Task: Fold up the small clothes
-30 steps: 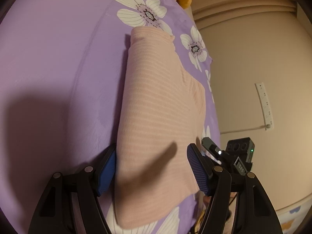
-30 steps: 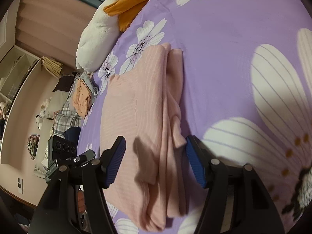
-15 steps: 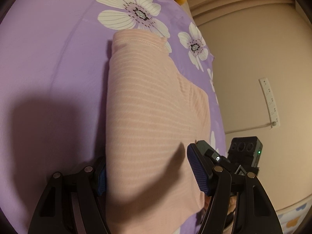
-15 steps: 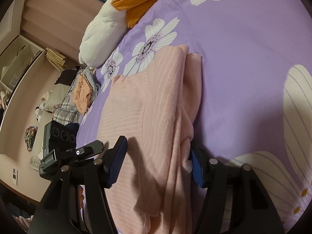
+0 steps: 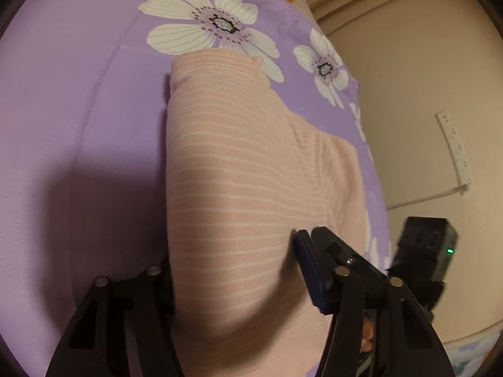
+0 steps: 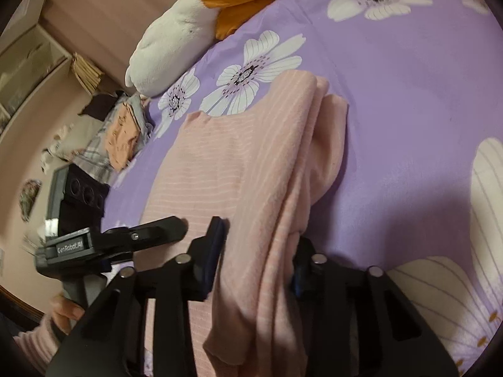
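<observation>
Two grippers, one pink top (image 5: 232, 188) on the bed (image 5: 78, 110).

Both sets of jaws stand wide open over its near end, gripping nothing: the left gripper (image 5: 232, 270) straddles the flat striped panel, the right gripper (image 6: 257, 257) straddles the bunched folded edge. The top's long axis runs straight away from both, toward the plush toy (image 6: 188, 31). Each looks equally near, so I'd guess they close on this near hem together.
</observation>
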`<action>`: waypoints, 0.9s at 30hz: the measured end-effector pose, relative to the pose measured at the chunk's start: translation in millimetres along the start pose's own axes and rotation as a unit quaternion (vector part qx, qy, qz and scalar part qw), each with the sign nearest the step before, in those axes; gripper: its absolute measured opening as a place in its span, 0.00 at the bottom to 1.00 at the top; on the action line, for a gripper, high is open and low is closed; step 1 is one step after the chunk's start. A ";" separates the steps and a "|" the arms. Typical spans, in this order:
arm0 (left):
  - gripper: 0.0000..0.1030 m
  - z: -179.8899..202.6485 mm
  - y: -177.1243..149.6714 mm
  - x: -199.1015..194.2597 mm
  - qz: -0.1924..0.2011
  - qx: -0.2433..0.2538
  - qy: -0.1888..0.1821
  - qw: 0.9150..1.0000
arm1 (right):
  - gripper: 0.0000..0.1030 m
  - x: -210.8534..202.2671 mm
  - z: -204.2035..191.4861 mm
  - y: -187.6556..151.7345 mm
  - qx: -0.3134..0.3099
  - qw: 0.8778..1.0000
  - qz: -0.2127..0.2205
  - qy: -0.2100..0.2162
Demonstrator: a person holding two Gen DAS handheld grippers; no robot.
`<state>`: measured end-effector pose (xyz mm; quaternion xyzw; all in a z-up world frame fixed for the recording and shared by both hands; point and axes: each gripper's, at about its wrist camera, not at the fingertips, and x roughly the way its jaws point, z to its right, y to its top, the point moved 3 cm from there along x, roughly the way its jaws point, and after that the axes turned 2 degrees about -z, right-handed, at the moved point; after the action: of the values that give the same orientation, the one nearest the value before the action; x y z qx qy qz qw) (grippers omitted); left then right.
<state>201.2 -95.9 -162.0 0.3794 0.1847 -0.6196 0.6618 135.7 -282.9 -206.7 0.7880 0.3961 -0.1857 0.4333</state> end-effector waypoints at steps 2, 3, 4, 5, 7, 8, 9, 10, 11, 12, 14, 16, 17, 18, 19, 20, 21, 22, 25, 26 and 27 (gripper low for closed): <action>0.51 0.7 -1.7 -1.8 0.004 0.004 0.014 1.000 | 0.30 -0.7 -6.8 -0.7 -0.017 1.000 0.005 -0.019; 0.49 0.8 -2.0 -2.3 0.006 0.004 0.018 1.000 | 0.28 -1.3 -9.7 -0.9 -0.025 0.999 0.008 -0.028; 0.47 1.1 -2.8 -3.2 0.009 0.004 0.022 1.000 | 0.28 -1.6 -12.0 -0.8 -0.030 0.999 0.011 -0.034; 0.46 1.6 -3.2 -3.4 0.011 0.004 0.025 1.000 | 0.27 -2.4 -13.6 -1.3 -0.034 0.999 0.013 -0.038; 0.41 1.7 -5.2 -5.8 0.017 0.005 0.029 0.999 | 0.26 -5.1 -15.7 -2.1 -0.037 0.998 0.020 -0.044; 0.39 2.2 -5.5 -6.8 0.018 0.006 0.030 0.999 | 0.25 -6.9 -17.0 -2.8 -0.038 0.998 0.025 -0.045; 0.35 3.2 -6.3 -8.3 0.021 0.010 0.031 0.999 | 0.25 -8.6 -17.5 -4.5 -0.039 0.998 0.029 -0.047; 0.34 4.9 -7.9 -10.9 0.024 0.016 0.034 0.999 | 0.25 -10.3 -19.0 -5.4 -0.041 0.997 0.033 -0.049; 0.34 7.3 -9.9 -13.3 0.025 0.023 0.040 0.999 | 0.25 -12.4 -21.3 -6.9 -0.043 0.997 0.035 -0.051; 0.34 9.1 -10.0 -13.7 0.026 0.028 0.045 0.998 | 0.24 -13.7 -23.6 -7.9 -0.045 0.997 0.036 -0.051; 0.33 13.6 -15.9 -18.1 0.028 0.044 0.062 0.997 | 0.24 -18.1 -29.2 -12.0 -0.054 0.996 0.037 -0.053; 0.33 15.6 -21.8 -21.4 0.028 0.050 0.069 0.996 | 0.24 -21.2 -34.8 -16.8 -0.059 0.996 0.039 -0.054; 0.33 16.7 -24.9 -22.7 0.028 0.053 0.073 0.996 | 0.24 -23.8 -37.0 -19.5 -0.060 0.996 0.039 -0.053; 0.33 18.6 -28.3 -23.9 0.028 0.056 0.077 0.995 | 0.24 -25.7 -39.3 -22.2 -0.061 0.996 0.039 -0.053; 0.33 20.5 -31.5 -25.4 0.028 0.060 0.082 0.994 | 0.24 -28.4 -41.1 -25.5 -0.061 0.996 0.040 -0.052; 0.33 22.0 -33.8 -26.3 0.029 0.063 0.085 0.994 | 0.24 -31.1 -43.9 -28.7 -0.063 0.996 0.040 -0.052; 0.33 23.4 -38.5 -29.6 0.029 0.066 0.088 0.993 | 0.24 -33.8 -47.1 -32.2 -0.066 0.996 0.040 -0.052; 0.33 24.6 -41.5 -31.7 0.031 0.068 0.090 0.993 | 0.24 -35.6 -49.9 -34.9 -0.068 0.995 0.041 -0.053; 0.33 27.1 -48.6 -38.2 0.034 0.073 0.095 0.992 | 0.24 -44.0 -61.0 -45.9 -0.082 0.994 0.043 -0.053; 0.33 27.8 -51.0 -40.4 0.036 0.074 0.096 0.992 | 0.24 -46.0 -63.2 -48.2 -0.084 0.994 0.043 -0.052; 0.33 28.9 -54.1 -43.5 0.039 0.076 0.098 0.992 | 0.24 -48.9 -66.8 -51.1 -0.086 0.994 0.043 -0.050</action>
<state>135.6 -84.5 -127.1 0.4944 0.1863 -0.5656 0.6332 62.0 -234.2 -165.9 0.7538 0.3541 -0.1711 0.5265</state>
